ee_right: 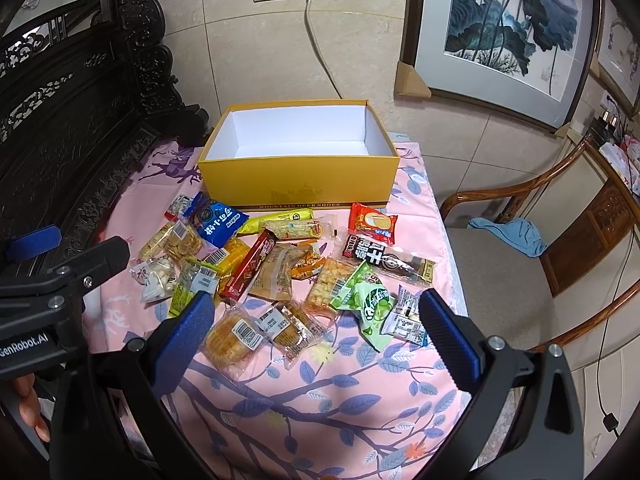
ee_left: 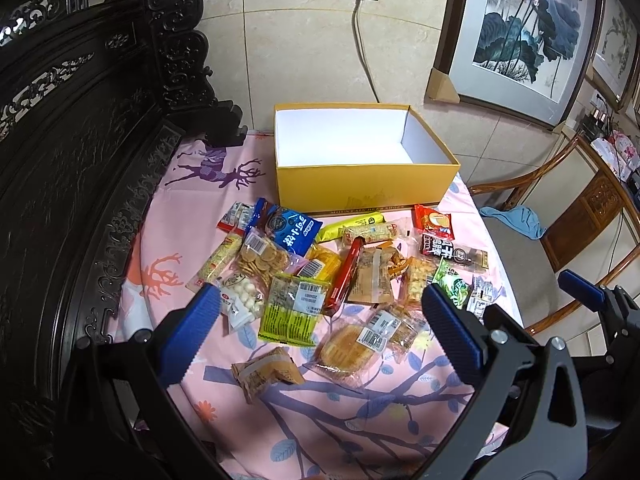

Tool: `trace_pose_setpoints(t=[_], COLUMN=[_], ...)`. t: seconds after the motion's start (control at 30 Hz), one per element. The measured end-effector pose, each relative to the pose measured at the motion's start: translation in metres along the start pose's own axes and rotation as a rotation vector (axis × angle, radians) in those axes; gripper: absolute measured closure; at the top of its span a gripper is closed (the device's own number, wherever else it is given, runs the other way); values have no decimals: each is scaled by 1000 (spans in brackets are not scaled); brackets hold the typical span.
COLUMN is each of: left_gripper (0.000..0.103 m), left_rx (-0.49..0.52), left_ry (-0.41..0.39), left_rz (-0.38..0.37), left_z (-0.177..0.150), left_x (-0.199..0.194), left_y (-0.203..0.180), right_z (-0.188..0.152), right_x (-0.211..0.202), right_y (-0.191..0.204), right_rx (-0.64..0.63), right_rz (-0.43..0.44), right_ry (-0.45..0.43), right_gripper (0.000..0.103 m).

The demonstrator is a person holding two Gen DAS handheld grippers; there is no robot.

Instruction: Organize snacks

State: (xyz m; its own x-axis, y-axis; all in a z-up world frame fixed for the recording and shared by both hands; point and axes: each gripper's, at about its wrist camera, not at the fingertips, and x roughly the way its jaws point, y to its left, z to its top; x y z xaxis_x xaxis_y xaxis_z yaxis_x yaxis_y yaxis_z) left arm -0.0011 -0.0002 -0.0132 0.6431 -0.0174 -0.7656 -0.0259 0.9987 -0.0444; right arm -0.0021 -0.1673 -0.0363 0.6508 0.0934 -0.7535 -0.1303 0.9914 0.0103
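Left wrist view: left gripper (ee_left: pixel 320 320) hovers over the snack pile, jaws spread wide, nothing between them. Snacks lie loose on the desk (ee_left: pixel 360 420), which is covered by a pink floral cloth. Yellow box (ee_left: pixel 360 184) stands at the far edge of the desk, lid off, white interior, no snacks inside. Pile sits just in front of the box: blue cookie bag (ee_left: pixel 288 228) near its left corner, long red bar (ee_left: pixel 344 272) mid-pile, round cake in clear wrap (ee_left: pixel 348 348) closest to the camera, tan wrapped pastry (ee_left: pixel 264 372) apart at lower left. Right wrist view: right gripper (ee_right: pixel 316 320) also held above the pile, jaws wide apart, empty. Green candy bag (ee_right: pixel 368 304) lies near its right finger; orange-red cracker packet (ee_right: pixel 372 222) sits by the box's right corner.
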Motion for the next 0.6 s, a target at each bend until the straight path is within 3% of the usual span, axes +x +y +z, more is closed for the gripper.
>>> trace_pose_setpoints(t=[0.6], left_gripper=[2], left_rx=[2], left_ry=[10], left_rz=[-4], left_z=[-1], left_x=[3], left_y=[2], right_z=[-1], right_x=[1], right_y=[0], right_rx=[1], right_rz=[1], right_ry=[1], right_gripper=[1])
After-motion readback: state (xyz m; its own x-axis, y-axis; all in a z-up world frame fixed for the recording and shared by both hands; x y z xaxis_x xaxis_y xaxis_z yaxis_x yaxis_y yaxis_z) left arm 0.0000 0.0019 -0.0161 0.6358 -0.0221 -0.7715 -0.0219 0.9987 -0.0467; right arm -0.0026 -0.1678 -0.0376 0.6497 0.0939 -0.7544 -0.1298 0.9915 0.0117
